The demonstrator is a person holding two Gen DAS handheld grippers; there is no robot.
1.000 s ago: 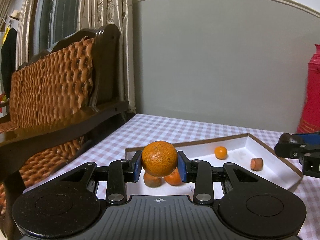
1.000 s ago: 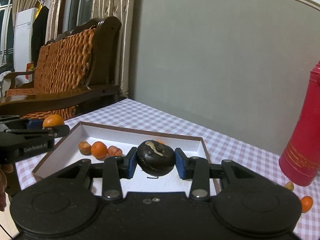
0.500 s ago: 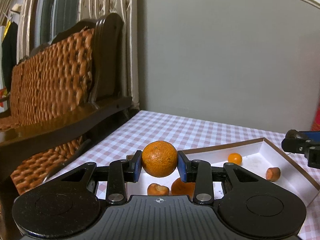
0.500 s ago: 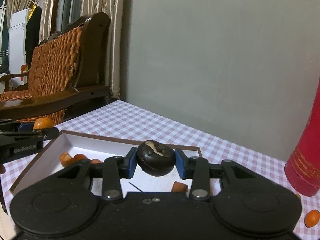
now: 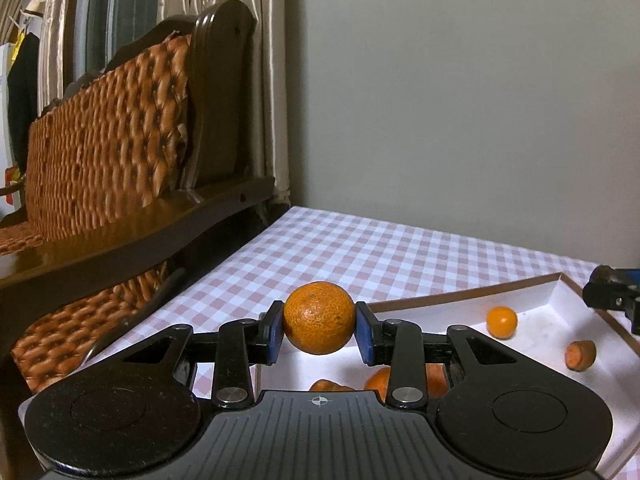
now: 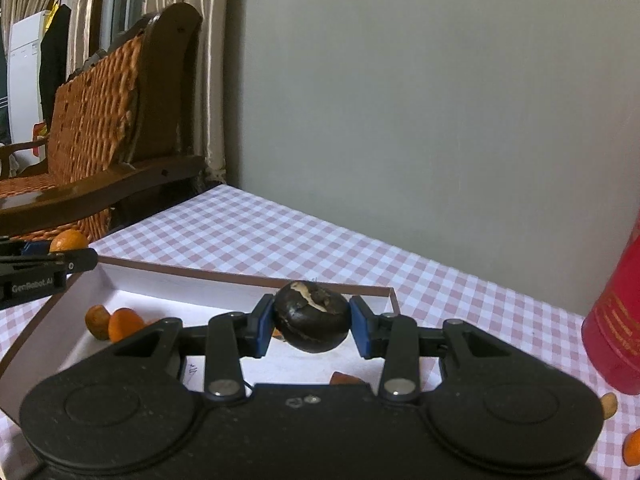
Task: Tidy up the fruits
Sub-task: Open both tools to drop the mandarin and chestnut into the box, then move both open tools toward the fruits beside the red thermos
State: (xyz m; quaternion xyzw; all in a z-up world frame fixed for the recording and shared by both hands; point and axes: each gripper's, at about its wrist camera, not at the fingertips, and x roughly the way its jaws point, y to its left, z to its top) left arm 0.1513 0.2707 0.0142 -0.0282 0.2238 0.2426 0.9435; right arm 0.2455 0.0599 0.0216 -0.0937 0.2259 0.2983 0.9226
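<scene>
My left gripper (image 5: 319,330) is shut on an orange mandarin (image 5: 319,317), held over the near left corner of a shallow white tray (image 5: 460,300). The tray holds a small orange fruit (image 5: 501,322), a brown piece (image 5: 580,355) and more orange fruit (image 5: 380,381) under my fingers. My right gripper (image 6: 311,322) is shut on a dark, wrinkled round fruit (image 6: 311,317), held above the tray (image 6: 224,282). The left gripper with its mandarin (image 6: 69,240) shows at the far left of the right wrist view; the right gripper (image 5: 612,292) shows at the right edge of the left wrist view.
The table has a pink and white checked cloth (image 5: 360,256). A dark wooden bench with woven cushions (image 5: 104,152) stands at the left. A red flask (image 6: 616,312) stands at the right, with loose small fruits (image 6: 632,446) on the cloth beside it. A grey wall is behind.
Both grippers have moved forward and slightly left over the tray, each holding its fruit. The tray's contents now sit lower and more to the right in the left view.
</scene>
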